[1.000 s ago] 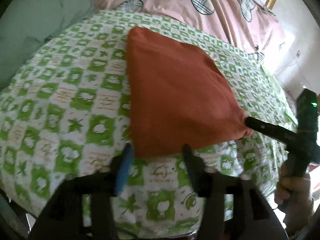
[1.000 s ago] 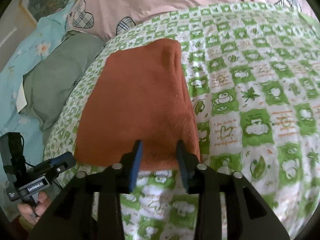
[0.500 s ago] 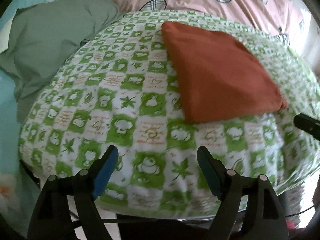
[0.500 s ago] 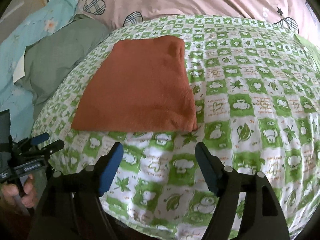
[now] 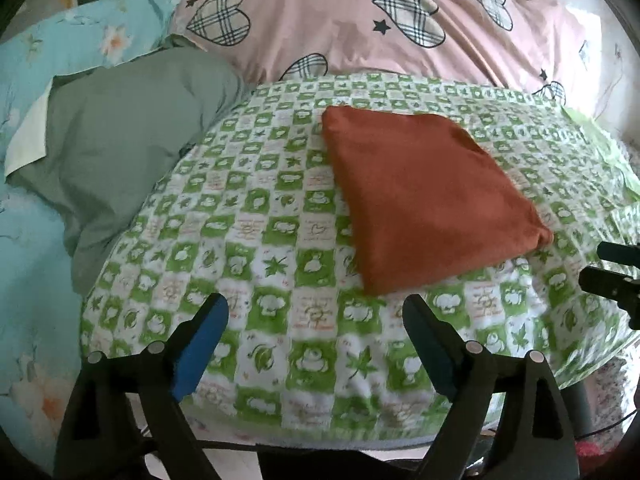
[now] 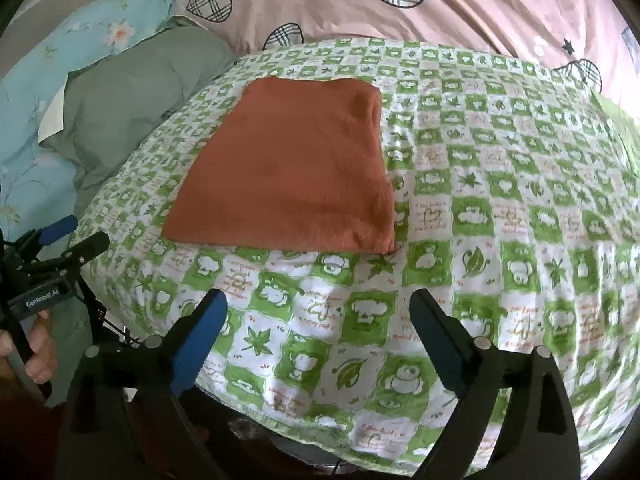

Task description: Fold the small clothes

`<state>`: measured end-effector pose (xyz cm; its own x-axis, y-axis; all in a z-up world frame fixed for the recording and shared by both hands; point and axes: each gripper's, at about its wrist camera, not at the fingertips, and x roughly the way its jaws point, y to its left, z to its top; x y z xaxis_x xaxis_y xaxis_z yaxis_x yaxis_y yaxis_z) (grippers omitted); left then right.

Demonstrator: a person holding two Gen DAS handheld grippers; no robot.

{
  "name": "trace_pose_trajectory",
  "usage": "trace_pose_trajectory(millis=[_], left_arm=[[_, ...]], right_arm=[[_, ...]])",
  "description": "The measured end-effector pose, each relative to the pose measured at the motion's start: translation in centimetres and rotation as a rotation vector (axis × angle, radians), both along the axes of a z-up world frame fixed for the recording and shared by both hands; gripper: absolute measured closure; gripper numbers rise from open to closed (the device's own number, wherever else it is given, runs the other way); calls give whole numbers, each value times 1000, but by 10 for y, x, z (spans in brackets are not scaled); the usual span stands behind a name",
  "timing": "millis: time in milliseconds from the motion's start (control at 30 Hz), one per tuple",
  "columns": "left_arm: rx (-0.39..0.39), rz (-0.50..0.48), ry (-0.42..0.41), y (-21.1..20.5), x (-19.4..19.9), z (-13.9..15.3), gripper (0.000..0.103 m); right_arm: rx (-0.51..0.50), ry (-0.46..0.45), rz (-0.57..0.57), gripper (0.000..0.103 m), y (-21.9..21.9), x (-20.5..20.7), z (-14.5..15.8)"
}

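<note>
A rust-orange cloth lies folded flat in a rectangle on the green-and-white patterned table cover. It also shows in the right wrist view. My left gripper is open and empty, drawn back near the table's front edge, left of the cloth's near corner. My right gripper is open and empty, also near the front edge, a short way below the cloth's near hem. The right gripper's tips show at the right edge of the left wrist view. The left gripper shows at the left edge of the right wrist view.
A grey-green pillow and a light blue floral sheet lie left of the table. A pink quilt with plaid hearts lies behind it. The table's front edge drops off just ahead of my grippers.
Both grippers opened, let go of the cloth's near edge and pulled back toward the table's front edge. The folded cloth stays flat on the cover.
</note>
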<state>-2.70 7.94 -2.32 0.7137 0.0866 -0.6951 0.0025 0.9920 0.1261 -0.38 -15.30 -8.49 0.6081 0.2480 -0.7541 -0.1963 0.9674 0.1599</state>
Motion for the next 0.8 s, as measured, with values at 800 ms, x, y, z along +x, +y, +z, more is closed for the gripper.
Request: trace_pose_trajectory(millis=[800], left_arm=[[26, 23, 83, -17, 75, -5, 12]], right_arm=[[28, 21, 39, 9, 1, 66, -1]])
